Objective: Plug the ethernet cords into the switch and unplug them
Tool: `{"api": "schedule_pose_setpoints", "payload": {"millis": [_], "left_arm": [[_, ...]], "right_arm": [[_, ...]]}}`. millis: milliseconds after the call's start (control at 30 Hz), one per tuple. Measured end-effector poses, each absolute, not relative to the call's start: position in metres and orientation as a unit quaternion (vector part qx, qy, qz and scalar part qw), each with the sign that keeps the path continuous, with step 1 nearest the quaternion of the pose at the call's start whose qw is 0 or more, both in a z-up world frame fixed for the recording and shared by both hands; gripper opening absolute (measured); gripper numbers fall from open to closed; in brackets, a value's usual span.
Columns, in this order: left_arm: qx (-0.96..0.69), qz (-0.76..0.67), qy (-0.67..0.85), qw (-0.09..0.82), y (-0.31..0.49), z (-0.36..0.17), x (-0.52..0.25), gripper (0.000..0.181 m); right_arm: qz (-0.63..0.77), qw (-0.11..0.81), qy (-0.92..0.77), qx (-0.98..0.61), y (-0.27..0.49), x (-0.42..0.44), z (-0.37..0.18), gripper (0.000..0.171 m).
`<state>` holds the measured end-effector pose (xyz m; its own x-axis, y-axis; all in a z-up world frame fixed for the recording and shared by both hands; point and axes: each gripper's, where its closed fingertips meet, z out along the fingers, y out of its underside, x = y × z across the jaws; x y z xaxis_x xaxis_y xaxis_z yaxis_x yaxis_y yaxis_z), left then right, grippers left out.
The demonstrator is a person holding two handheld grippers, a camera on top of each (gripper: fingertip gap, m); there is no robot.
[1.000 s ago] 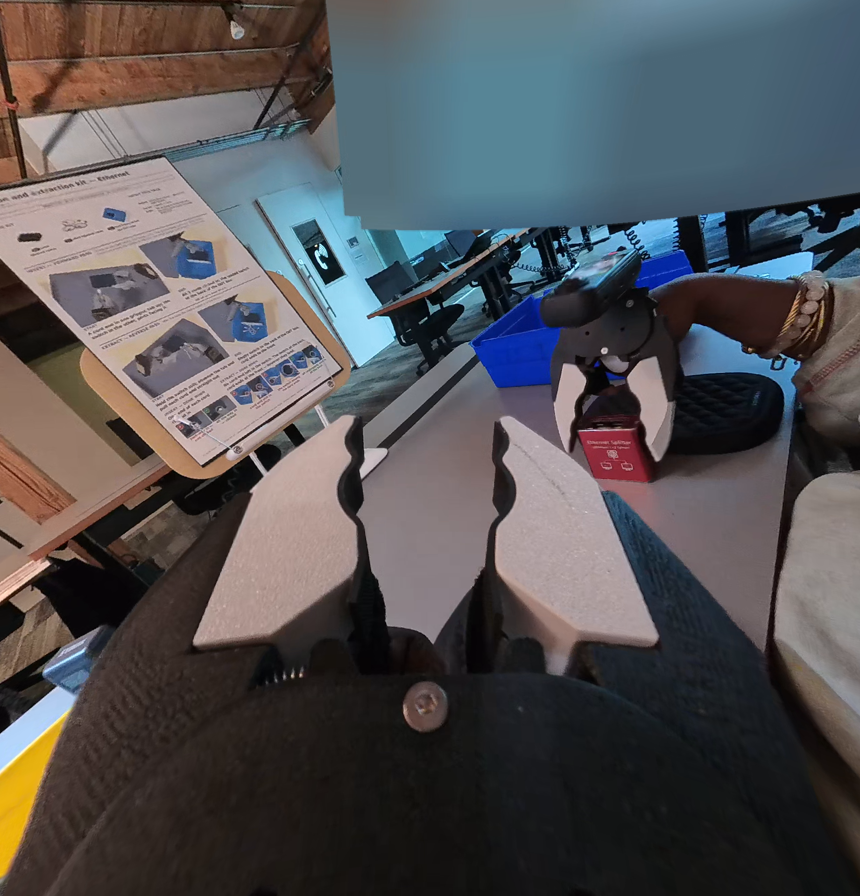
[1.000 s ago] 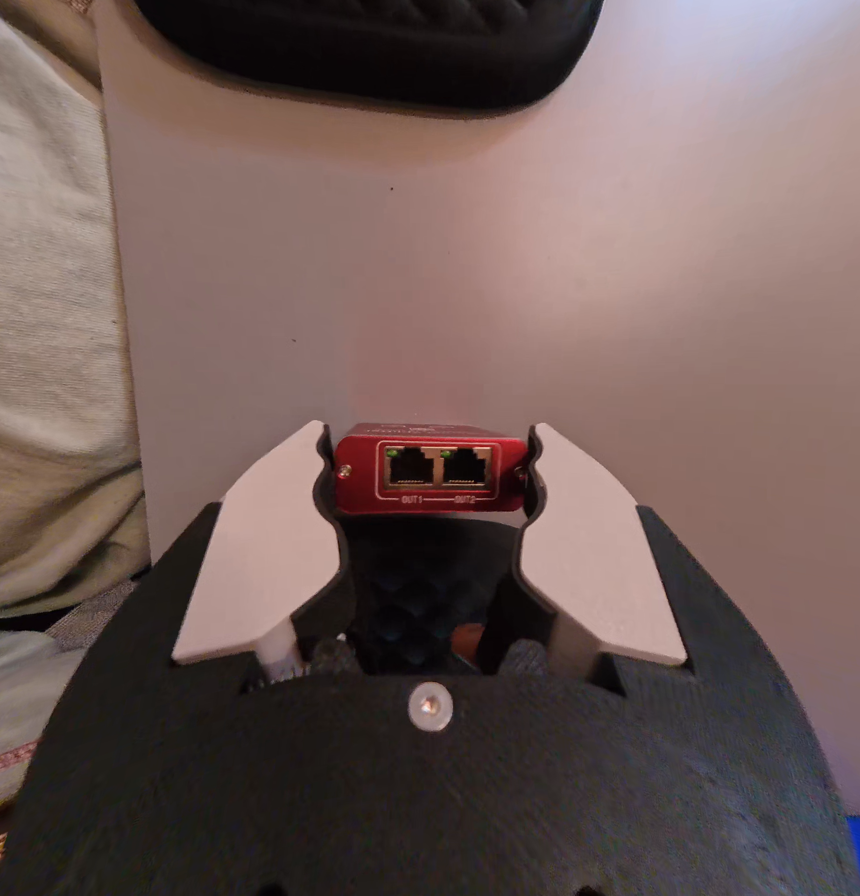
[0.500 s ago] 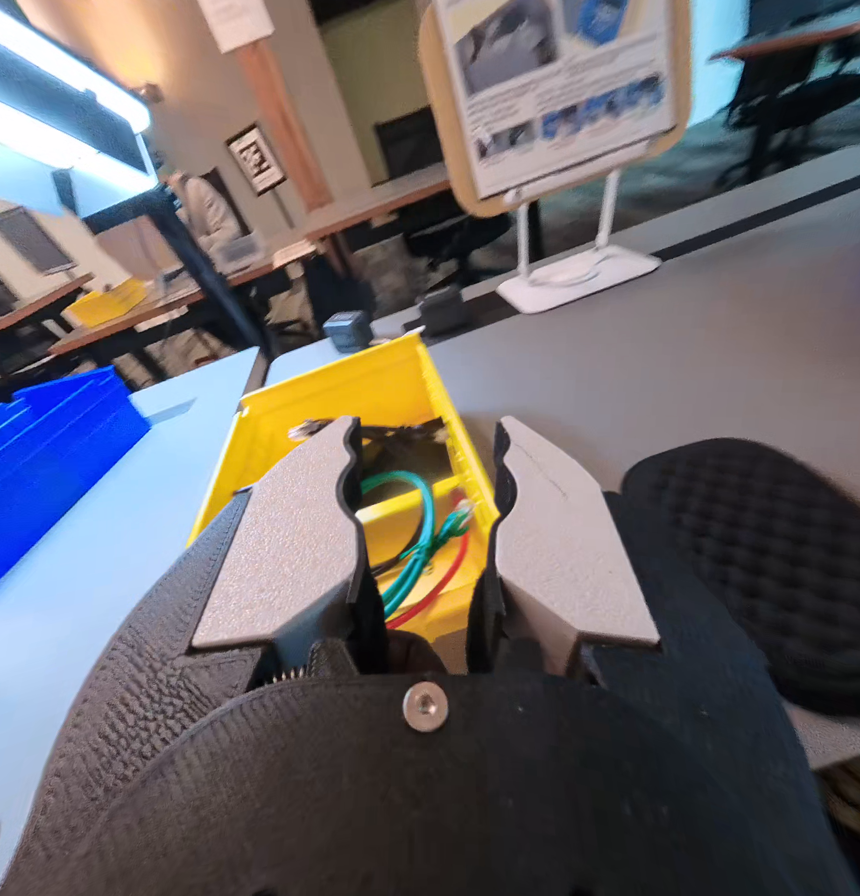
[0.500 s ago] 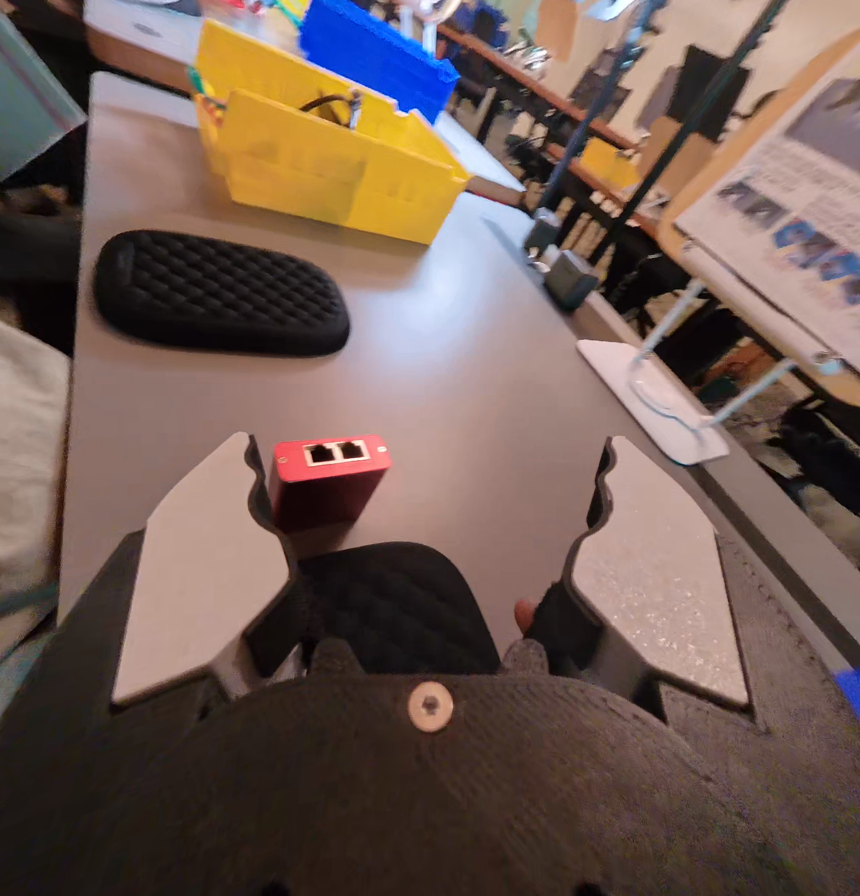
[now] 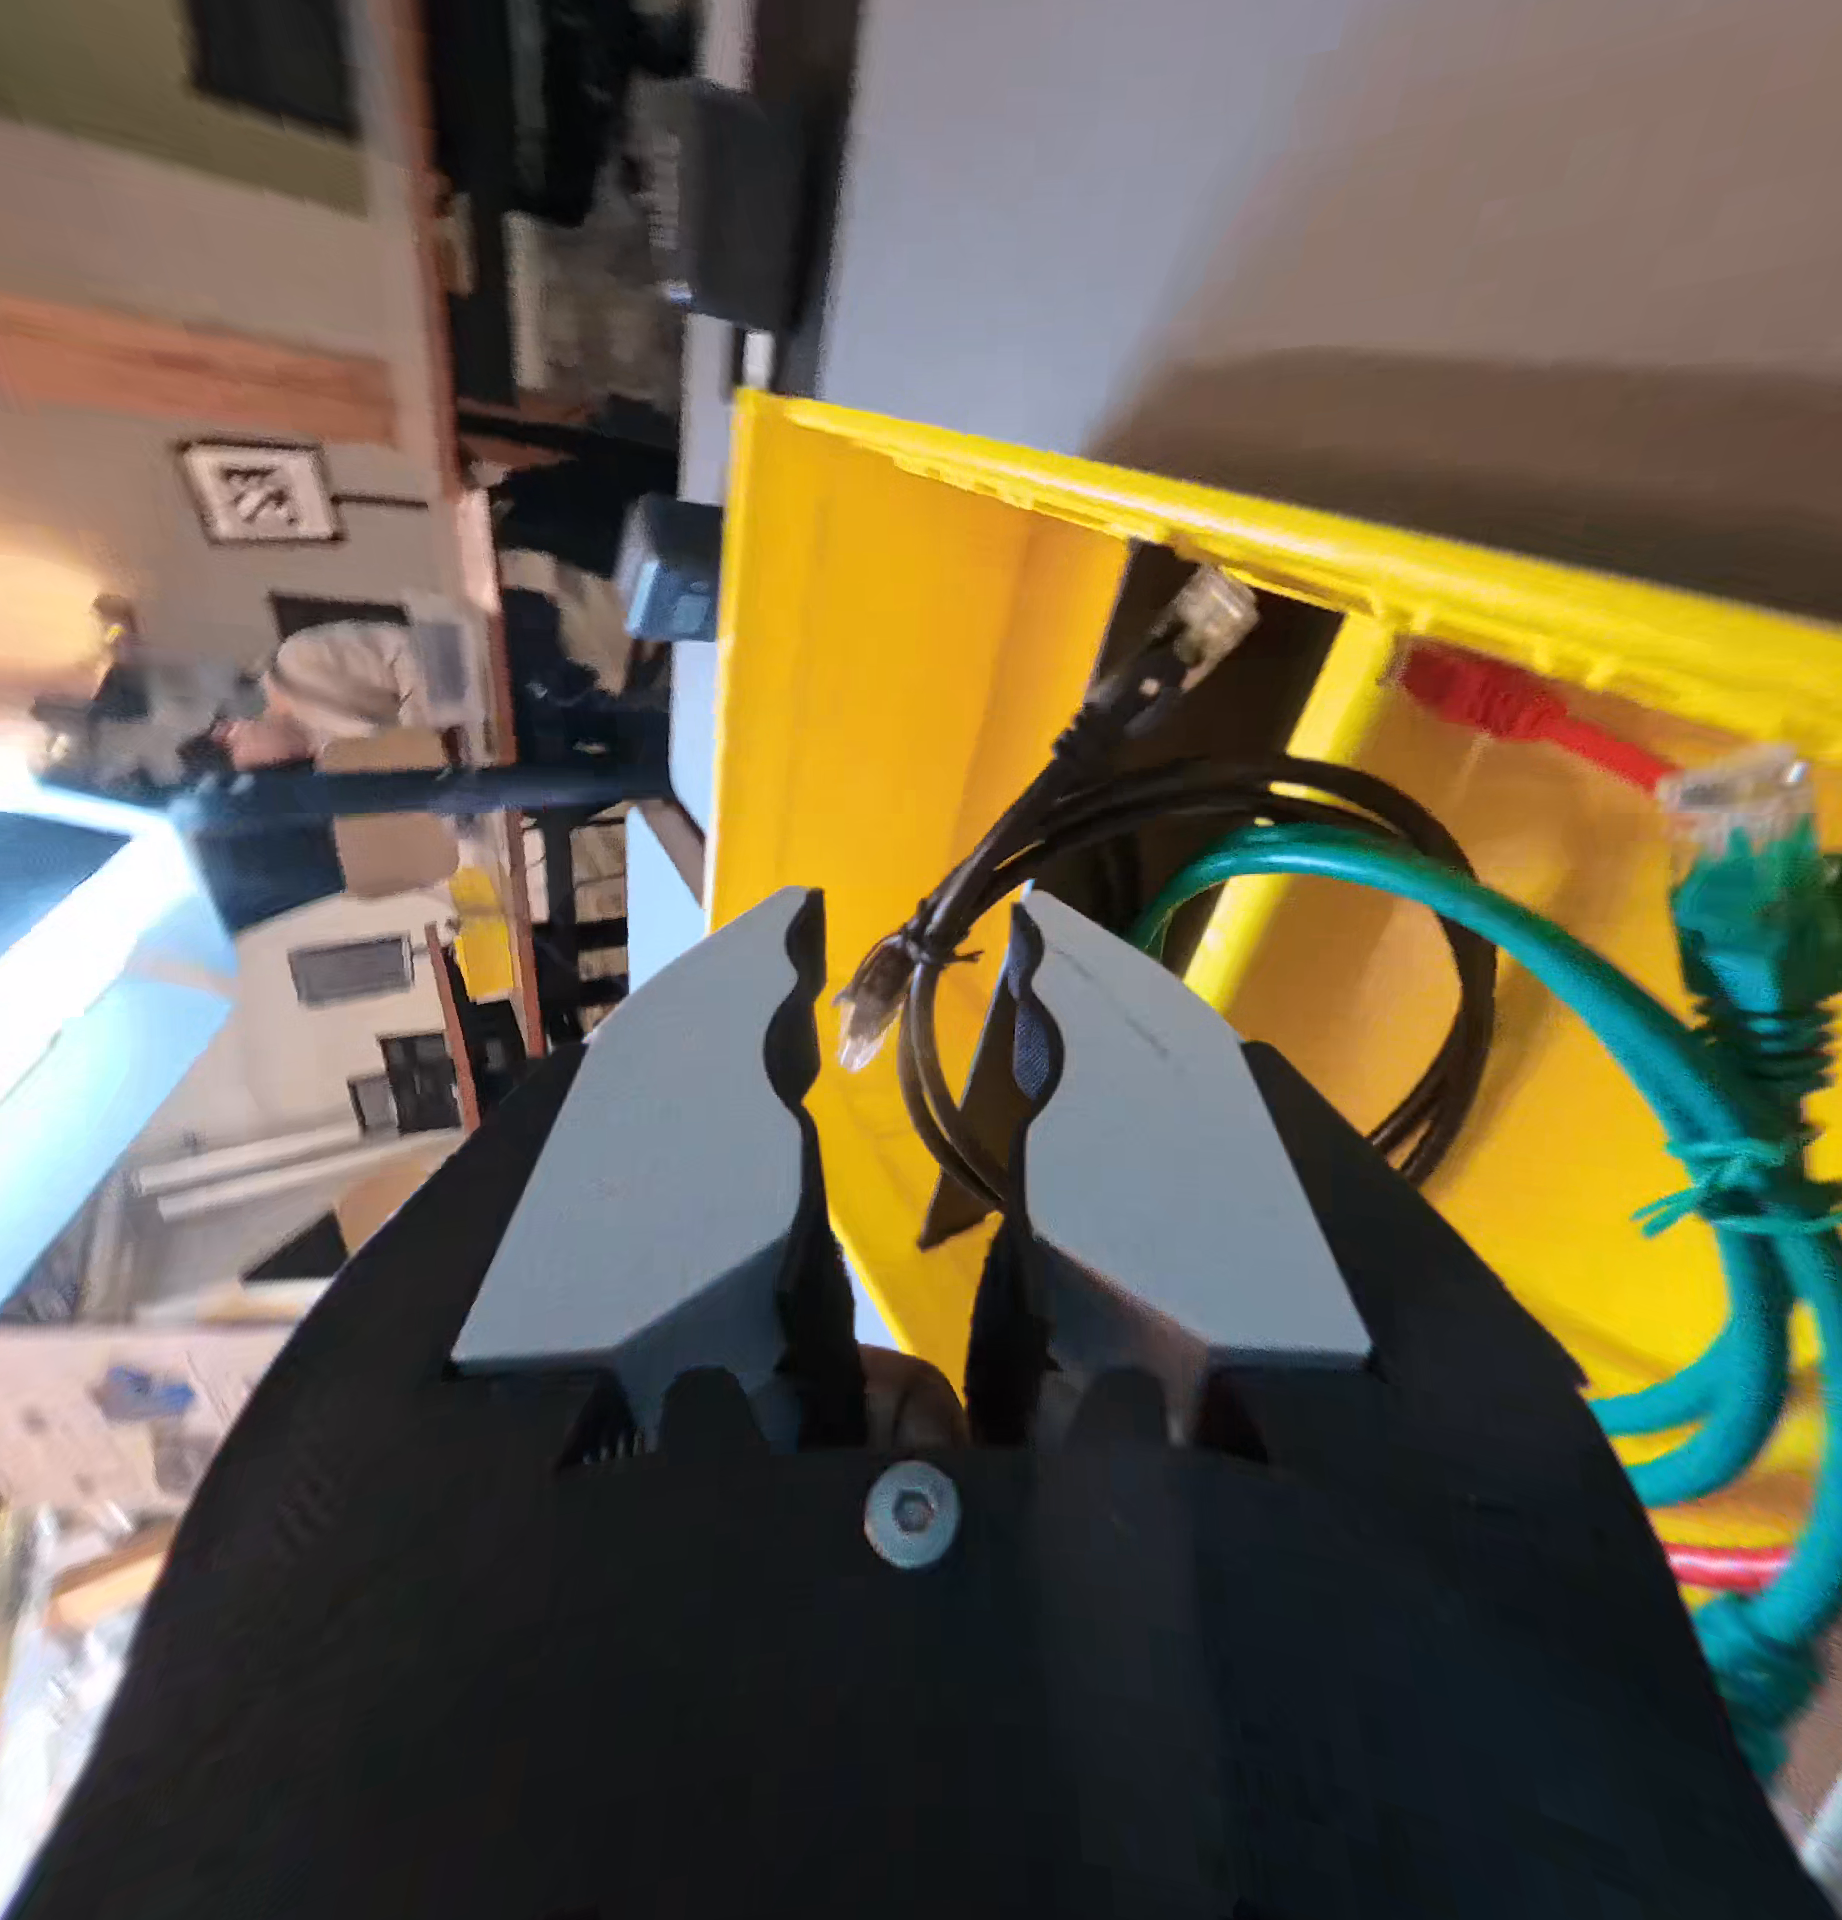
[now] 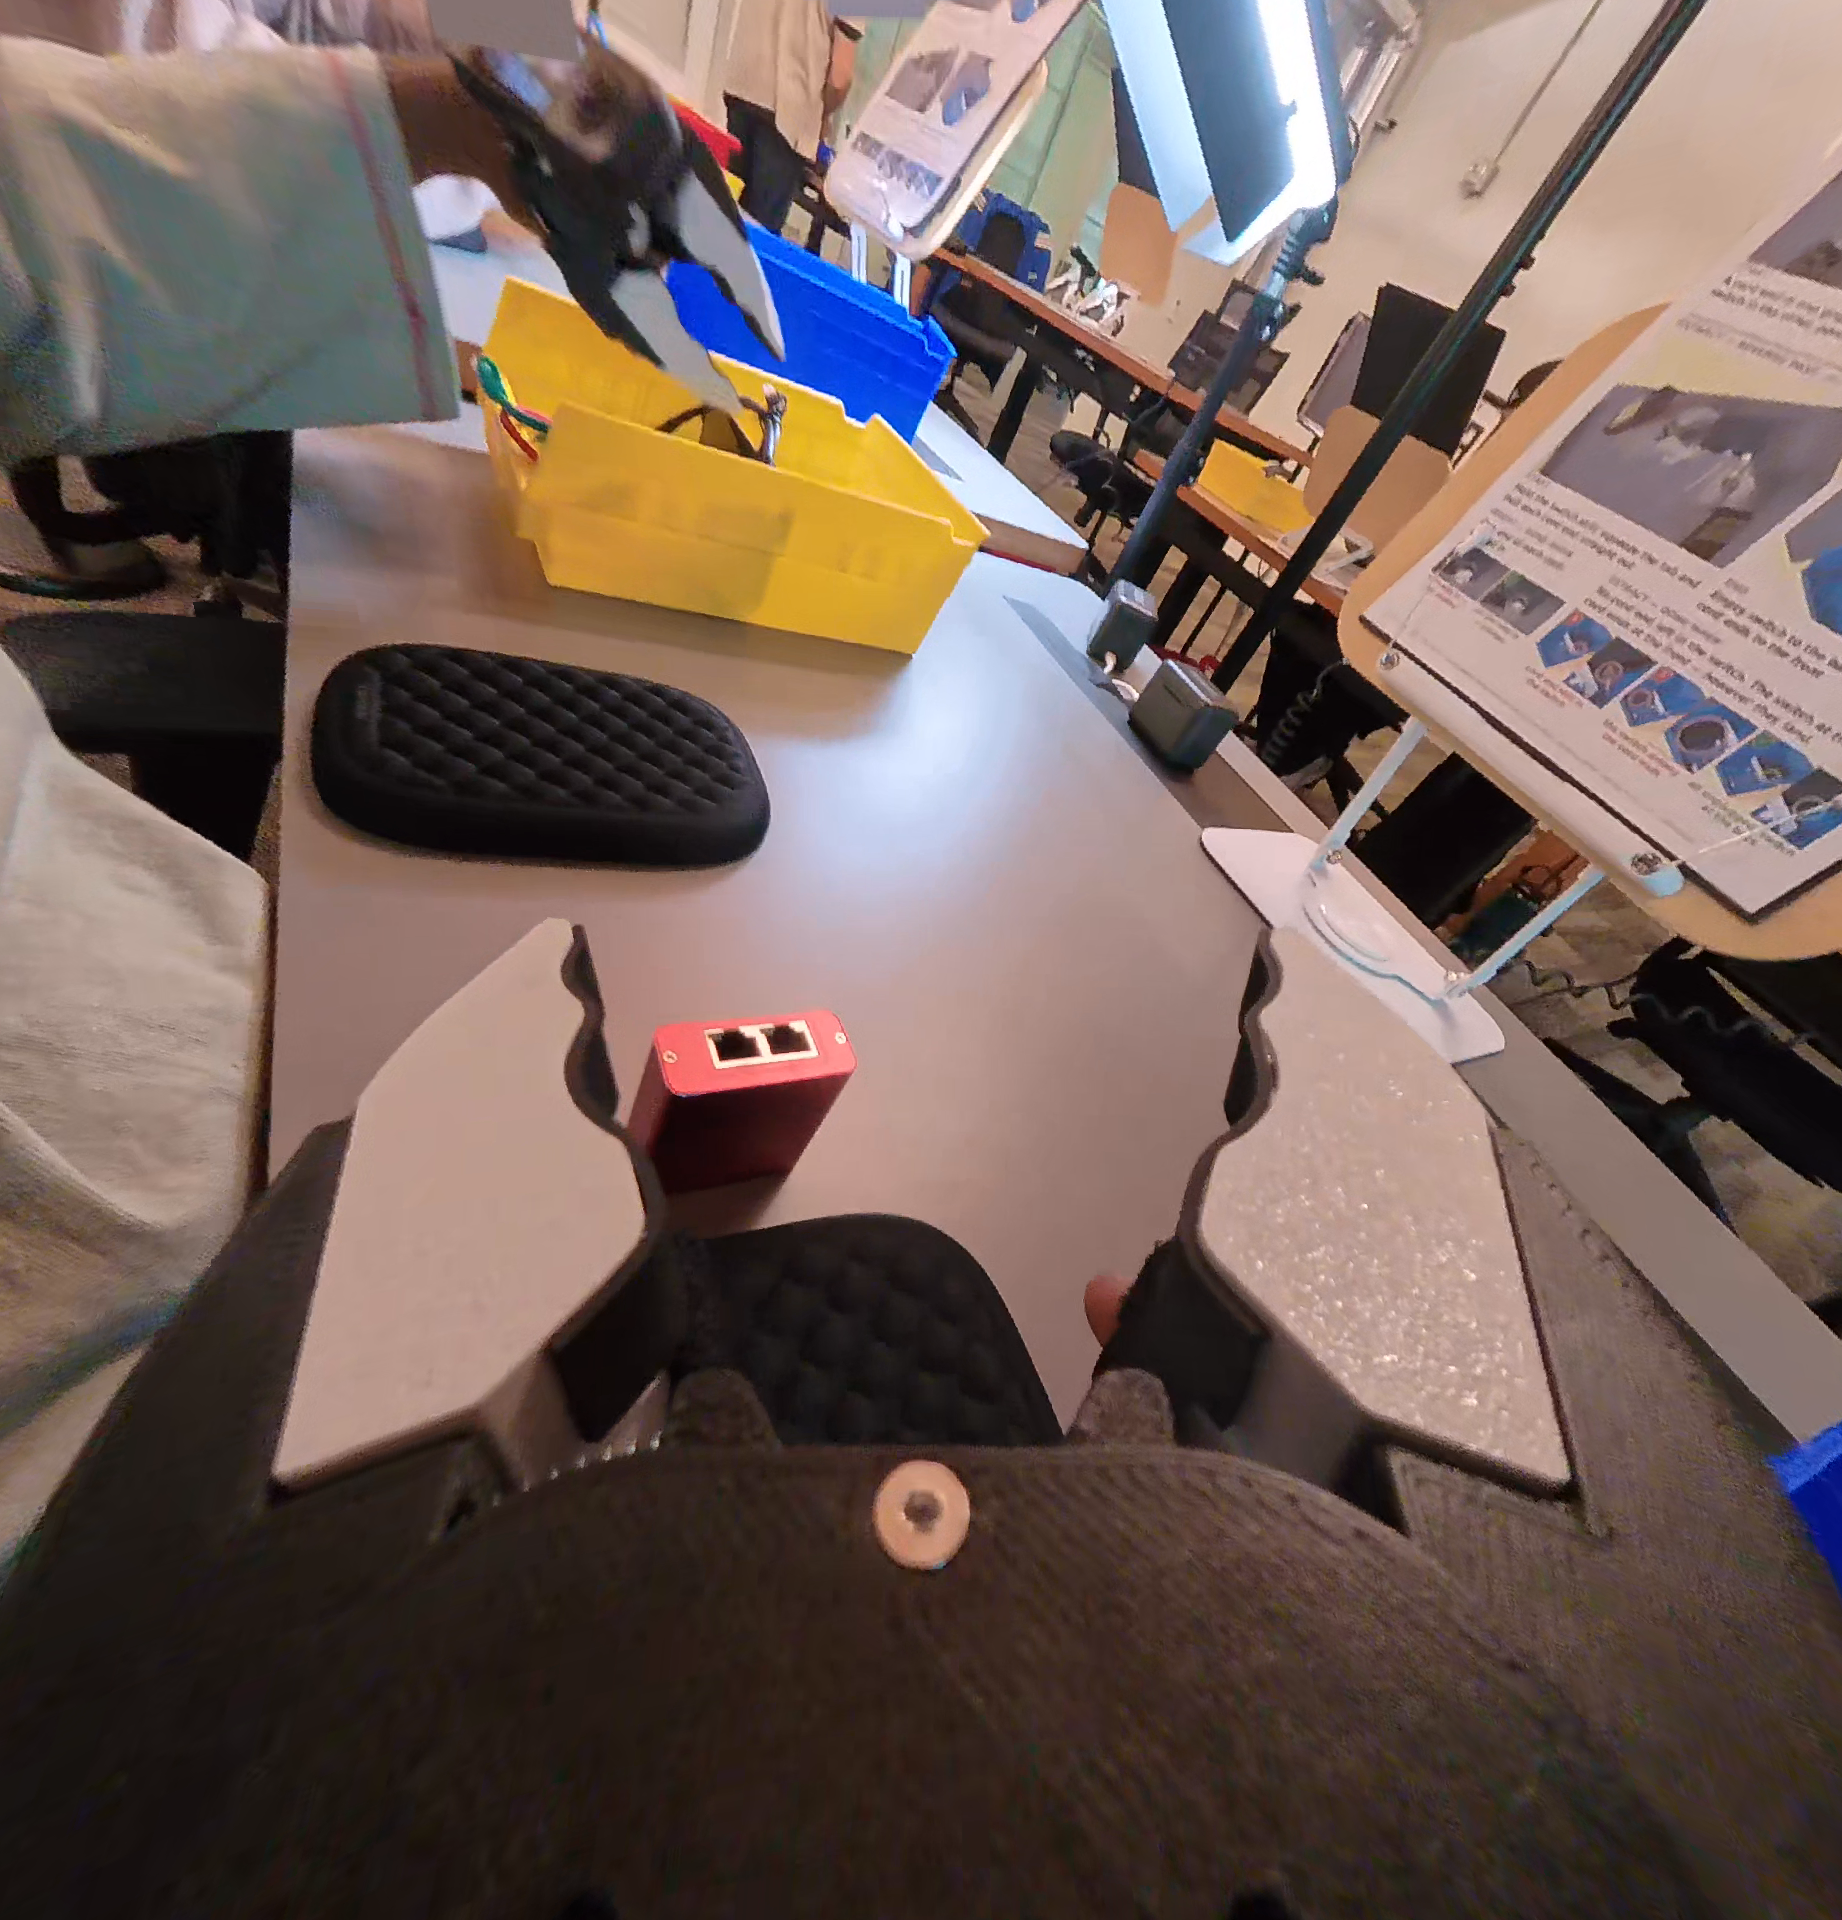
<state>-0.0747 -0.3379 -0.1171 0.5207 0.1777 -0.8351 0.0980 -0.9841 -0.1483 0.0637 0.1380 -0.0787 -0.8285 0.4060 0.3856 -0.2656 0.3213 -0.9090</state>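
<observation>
The red switch (image 6: 751, 1101) lies on the grey table (image 6: 1000, 831), its two empty ports facing away. My right gripper (image 6: 917, 940) is wide open above it, and the switch sits nearer its left finger, untouched. My left gripper (image 5: 917, 914) is open and tipped down into the yellow bin (image 5: 865, 675). A coiled black ethernet cord (image 5: 1457, 987) lies just beyond the fingers, one clear plug (image 5: 870, 1003) in the gap between them. A green cord (image 5: 1727, 1143) and a red cord (image 5: 1519, 717) lie beside it. The right wrist view shows the left gripper (image 6: 759, 376) over the bin (image 6: 740, 561).
A black quilted pad (image 6: 538, 753) lies between the switch and the bin, and another (image 6: 865, 1330) lies under my right gripper. A blue bin (image 6: 844, 332) stands behind the yellow one. An instruction board on a white stand (image 6: 1675, 623) and small grey boxes (image 6: 1177, 717) line the far edge. One gripper's finger ends stand about 50 cm off the other's.
My right gripper let go of the red switch, opened wide and drew back above it. My left gripper swung from the table over to the yellow bin and tipped down toward the black cord.
</observation>
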Motion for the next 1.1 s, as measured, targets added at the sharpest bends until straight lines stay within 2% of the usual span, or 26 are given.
{"api": "schedule_pose_setpoints", "payload": {"millis": [167, 267, 300, 433, 533, 800, 900, 967, 1100], "left_arm": [[-0.907, 0.417, -0.014, -0.054, -0.361, -0.151, -0.096, 0.034], [-0.904, 0.426, -0.027, -0.023, -0.360, -0.147, -0.098, 0.025], [-0.896, 0.442, -0.036, -0.010, -0.360, -0.140, -0.098, 0.018], [-0.863, 0.501, -0.072, -0.009, -0.373, -0.109, -0.089, 0.015], [-0.833, 0.544, -0.099, 0.014, -0.377, -0.085, -0.081, 0.014], [-0.698, 0.694, -0.178, 0.007, -0.409, -0.009, -0.069, 0.013], [-0.672, 0.713, -0.201, 0.015, -0.415, 0.004, -0.068, 0.013], [-0.663, 0.713, -0.223, 0.045, -0.412, 0.012, -0.066, 0.013], [-0.652, 0.690, -0.261, 0.177, -0.371, 0.030, -0.052, 0.013]], "right_arm": [[0.581, 0.295, -0.758, -0.039, 0.139, 0.067, -0.075, 0.113], [0.579, 0.302, -0.757, -0.041, 0.142, 0.067, -0.074, 0.110], [0.580, 0.302, -0.755, -0.041, 0.143, 0.067, -0.073, 0.110], [0.584, 0.302, -0.752, -0.043, 0.146, 0.067, -0.073, 0.107], [0.577, 0.306, -0.756, -0.043, 0.147, 0.066, -0.075, 0.105], [0.567, 0.317, -0.759, -0.039, 0.148, 0.069, -0.072, 0.102], [0.566, 0.319, -0.759, -0.039, 0.148, 0.069, -0.071, 0.101], [0.569, 0.317, -0.758, -0.038, 0.147, 0.069, -0.070, 0.101], [0.583, 0.306, -0.752, -0.026, 0.137, 0.072, -0.069, 0.097]]}}
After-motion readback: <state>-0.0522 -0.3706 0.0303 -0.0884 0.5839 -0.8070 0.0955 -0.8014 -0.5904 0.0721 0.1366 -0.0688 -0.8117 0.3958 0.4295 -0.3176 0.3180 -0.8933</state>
